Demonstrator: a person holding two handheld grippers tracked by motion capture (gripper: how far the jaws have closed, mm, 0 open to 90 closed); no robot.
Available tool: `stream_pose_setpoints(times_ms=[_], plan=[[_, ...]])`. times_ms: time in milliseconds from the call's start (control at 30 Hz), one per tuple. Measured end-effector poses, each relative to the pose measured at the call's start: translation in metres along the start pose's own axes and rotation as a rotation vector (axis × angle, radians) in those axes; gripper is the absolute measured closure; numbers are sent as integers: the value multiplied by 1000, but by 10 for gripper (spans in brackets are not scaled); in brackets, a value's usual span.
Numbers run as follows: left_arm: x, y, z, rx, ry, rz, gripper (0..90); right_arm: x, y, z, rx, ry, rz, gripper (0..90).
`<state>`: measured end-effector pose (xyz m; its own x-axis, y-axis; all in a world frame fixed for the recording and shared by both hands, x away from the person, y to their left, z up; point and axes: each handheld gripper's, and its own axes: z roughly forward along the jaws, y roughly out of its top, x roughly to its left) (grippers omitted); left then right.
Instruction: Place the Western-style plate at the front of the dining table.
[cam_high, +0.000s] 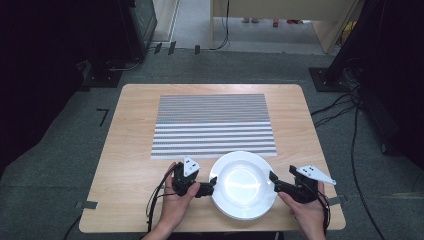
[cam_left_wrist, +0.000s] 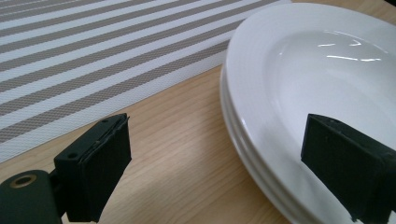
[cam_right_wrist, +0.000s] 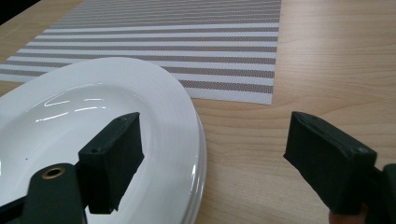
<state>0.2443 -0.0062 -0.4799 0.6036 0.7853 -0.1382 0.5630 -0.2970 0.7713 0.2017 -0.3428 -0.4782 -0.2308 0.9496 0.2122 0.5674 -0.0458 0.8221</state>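
While the high view takes in the whole wooden table (cam_high: 130, 150), its main landmark is the stack of white plates (cam_high: 243, 185) lying at the near edge, just in front of the striped placemat (cam_high: 213, 125). To the left of the plates sits the left gripper (cam_high: 212, 186), its tips at the rim; to the right sits the right gripper (cam_high: 272, 180), likewise at the rim. From above the plates read almost as one dish. The left gripper view shows more: several rims (cam_left_wrist: 243, 140) lie layered one on another, and the left gripper's (cam_left_wrist: 224, 172) jaws stand wide apart, one over bare wood beside the plates, the other over the top plate's rim, neither pressing on it. The right gripper view shows the same layered edge (cam_right_wrist: 198, 154), with the right gripper (cam_right_wrist: 219, 158) also released: one jaw over the top plate, the other over the wood beside the plates, nothing clamped. Both views show the placemat's (cam_right_wrist: 187, 37) near edge close behind the plates.
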Motion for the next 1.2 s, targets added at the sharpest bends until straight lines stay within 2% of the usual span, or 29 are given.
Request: stream_pose_setpoints(times_ms=[167,300,433,500,533,567,667,767,867,933,1033,1067,1100,1200], plan=[[-6,1,3,-4,-25,-3,85,5,-2,2,-3,5,-4,263],[-13,0,6,4,-36,-1,86,6,-3,0,-21,11,-6,403],[-19,-2,9,16,-43,9,92,6,-3,-2,-43,44,14,534],[-21,-2,9,16,-47,6,97,6,-3,-2,-45,50,9,551],[-23,-3,10,17,-46,8,136,6,-4,-3,-47,56,4,590],[-24,-4,11,21,-45,7,139,6,-5,-2,-45,60,5,602],[-25,-5,12,32,-57,0,160,7,-6,-2,-28,69,3,611],[-26,-6,12,27,-60,-11,253,4,-9,0,-19,65,24,629],[-26,-7,12,25,-61,-4,339,0,-10,1,-12,98,70,683],[-25,-8,12,24,-56,-12,376,-1,-10,1,-8,109,74,703],[-23,-8,12,23,-59,-20,418,-3,-10,2,-6,127,82,719],[-22,-9,11,23,-60,-22,427,-5,-10,2,1,140,117,744],[-22,-9,11,23,-60,-22,431,-5,-10,2,1,140,117,744],[-21,-10,10,21,-65,-28,440,-9,-11,2,19,169,171,743]])
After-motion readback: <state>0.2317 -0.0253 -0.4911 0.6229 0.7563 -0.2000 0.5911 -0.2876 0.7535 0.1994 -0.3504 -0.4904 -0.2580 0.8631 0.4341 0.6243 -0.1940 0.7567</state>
